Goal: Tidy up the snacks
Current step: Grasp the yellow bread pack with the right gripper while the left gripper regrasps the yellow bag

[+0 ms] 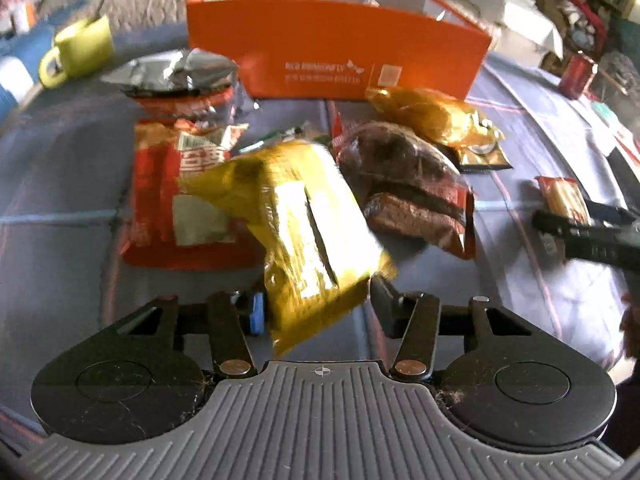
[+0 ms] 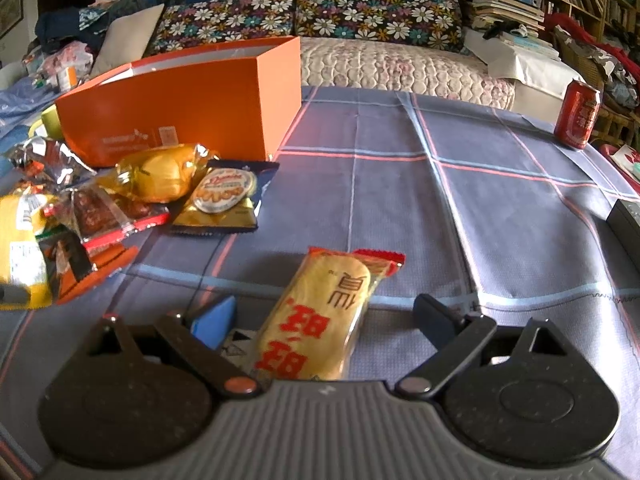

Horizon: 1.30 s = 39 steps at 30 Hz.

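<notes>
Snacks lie in a heap at the centre of the left wrist view, on a blue checked cloth (image 2: 400, 200) over the bench, in front of an open orange box (image 1: 336, 44). The left gripper (image 1: 316, 304) has its jaws closed on the lower edge of a yellow packet (image 1: 304, 224), which tilts up above a red packet (image 1: 160, 200) and a dark brown packet (image 1: 412, 184). In the right wrist view the right gripper (image 2: 324, 320) has its jaws wide apart, with a rice cracker packet (image 2: 324, 312) lying flat between them, pads not touching it. A red can (image 2: 578, 114) stands at upper right.
</notes>
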Tool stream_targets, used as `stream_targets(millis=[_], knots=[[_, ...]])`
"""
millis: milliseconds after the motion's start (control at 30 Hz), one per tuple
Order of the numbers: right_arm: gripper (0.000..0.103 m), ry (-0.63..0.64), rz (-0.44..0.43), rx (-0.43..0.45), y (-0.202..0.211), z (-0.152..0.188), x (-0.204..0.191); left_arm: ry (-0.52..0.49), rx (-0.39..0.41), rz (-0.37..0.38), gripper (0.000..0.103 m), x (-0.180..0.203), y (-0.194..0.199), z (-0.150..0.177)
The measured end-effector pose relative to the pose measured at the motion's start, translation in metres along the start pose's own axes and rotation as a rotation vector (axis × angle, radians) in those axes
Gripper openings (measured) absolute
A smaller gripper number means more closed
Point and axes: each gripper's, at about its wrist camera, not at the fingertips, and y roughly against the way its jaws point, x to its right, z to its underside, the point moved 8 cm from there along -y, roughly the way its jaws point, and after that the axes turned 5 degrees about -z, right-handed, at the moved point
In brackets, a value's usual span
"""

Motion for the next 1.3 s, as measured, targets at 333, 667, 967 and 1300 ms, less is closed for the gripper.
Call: stream_targets(millis=[333, 667, 967, 1300], knots=[[0.094, -0.025, -0.041, 0.008, 0.007, 0.002, -0.002, 0.022, 0.112, -0.030, 0.060, 0.000, 0.016, -0.023], [0.093, -0.034, -0.024, 0.030, 0.010, 0.006, -0.006, 0.122, 0.020, 0.007, 0.043, -0.002, -0.017, -0.022], [0.038, -0.081, -0.056, 0.051, 0.023, 0.003, 0.001, 0.129, 0.025, 0.078, 0.000, -0.023, 0.003, -0.020], [0.038, -0.123, -0.169, 0.138, 0.038, -0.046, -0.021, 0.095, 0.161, 0.122, 0.000, -0.045, 0.051, -0.060]])
